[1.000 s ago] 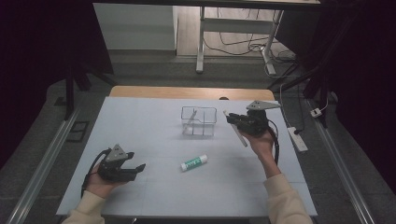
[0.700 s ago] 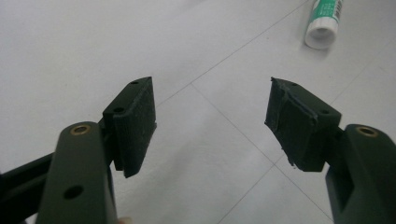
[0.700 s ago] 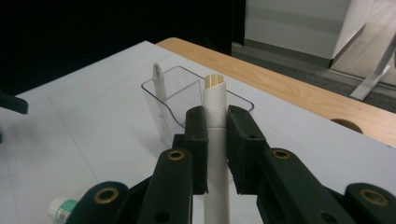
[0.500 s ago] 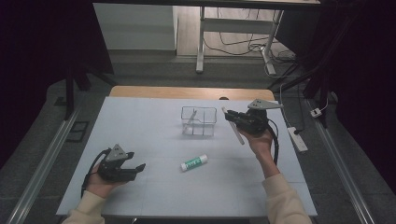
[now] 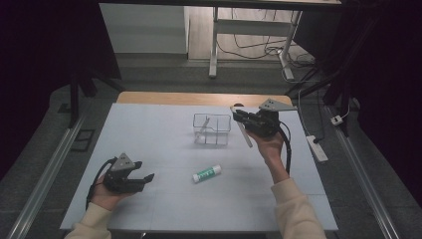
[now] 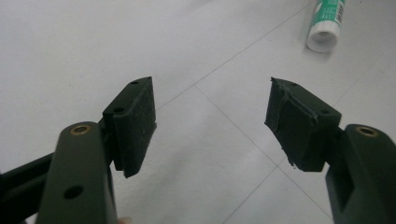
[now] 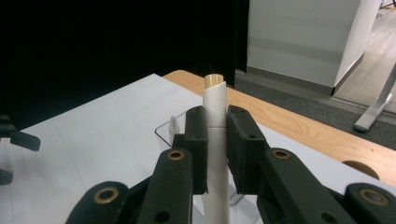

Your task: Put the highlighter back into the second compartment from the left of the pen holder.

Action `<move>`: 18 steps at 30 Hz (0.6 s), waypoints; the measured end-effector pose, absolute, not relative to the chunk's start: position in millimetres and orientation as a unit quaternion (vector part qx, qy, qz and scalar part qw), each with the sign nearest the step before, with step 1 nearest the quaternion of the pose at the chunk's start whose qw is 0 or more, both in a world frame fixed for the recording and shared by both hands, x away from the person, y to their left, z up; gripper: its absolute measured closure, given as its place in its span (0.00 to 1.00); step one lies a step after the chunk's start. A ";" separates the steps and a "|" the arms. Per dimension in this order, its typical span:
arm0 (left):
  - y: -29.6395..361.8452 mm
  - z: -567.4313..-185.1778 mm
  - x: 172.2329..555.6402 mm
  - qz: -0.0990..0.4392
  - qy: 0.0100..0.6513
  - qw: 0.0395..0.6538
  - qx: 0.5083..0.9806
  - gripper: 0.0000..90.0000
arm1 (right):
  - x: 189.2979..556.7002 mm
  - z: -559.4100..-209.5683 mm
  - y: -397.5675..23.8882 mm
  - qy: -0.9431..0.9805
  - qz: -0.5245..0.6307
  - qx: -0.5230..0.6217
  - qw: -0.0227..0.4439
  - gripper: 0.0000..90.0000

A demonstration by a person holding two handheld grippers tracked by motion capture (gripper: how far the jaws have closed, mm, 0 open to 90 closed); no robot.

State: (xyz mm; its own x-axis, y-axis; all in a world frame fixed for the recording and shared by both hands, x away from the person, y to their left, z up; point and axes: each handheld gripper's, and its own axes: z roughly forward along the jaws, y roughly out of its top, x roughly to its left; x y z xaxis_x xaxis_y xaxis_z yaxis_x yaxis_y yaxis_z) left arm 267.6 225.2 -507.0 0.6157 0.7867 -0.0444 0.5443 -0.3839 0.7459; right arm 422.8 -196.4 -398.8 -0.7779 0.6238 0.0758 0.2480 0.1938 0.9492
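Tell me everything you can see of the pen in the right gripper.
The pen is a slim white stick, plastic by its look, with a beige tip at its far end and a faint seam partway down. The right gripper is shut on its middle, one black pad on each side, nothing else touching it. In the high view it hangs tilted in the air beside the clear box, above the white table, apart from both.

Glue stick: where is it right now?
In the high view the glue stick lies flat on the white table, near the middle, in front of the clear container and between the two hands; the left gripper view shows it at top right.
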 end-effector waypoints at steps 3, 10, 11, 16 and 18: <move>224.8 -507.0 267.5 0.161 0.407 0.375 0.817 0.37 | 423.3 -396.5 -193.1 0.752 0.569 0.288 0.169 0.86; 224.2 -507.0 267.6 0.161 0.407 0.375 0.817 0.37 | 426.1 -392.8 -188.5 0.745 0.577 0.287 0.172 0.86; 224.3 -506.9 267.7 0.161 0.407 0.375 0.817 0.37 | 426.7 -392.2 -188.0 0.745 0.578 0.286 0.170 0.86; 225.3 -506.3 267.7 0.162 0.408 0.377 0.816 0.37 | 429.5 -388.9 -183.3 0.742 0.581 0.285 0.176 0.86; 225.1 -506.2 267.6 0.162 0.408 0.377 0.816 0.37 | 430.8 -388.3 -181.3 0.742 0.582 0.284 0.175 0.86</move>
State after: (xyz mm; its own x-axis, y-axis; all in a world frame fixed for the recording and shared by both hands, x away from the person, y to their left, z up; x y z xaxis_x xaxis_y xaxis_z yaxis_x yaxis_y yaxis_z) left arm 267.6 225.1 -506.2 0.6148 0.7874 -0.0435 0.5432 -0.3829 0.7472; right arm 430.8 -181.3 -388.3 -0.7772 0.6251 0.0718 0.2190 0.1618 0.9622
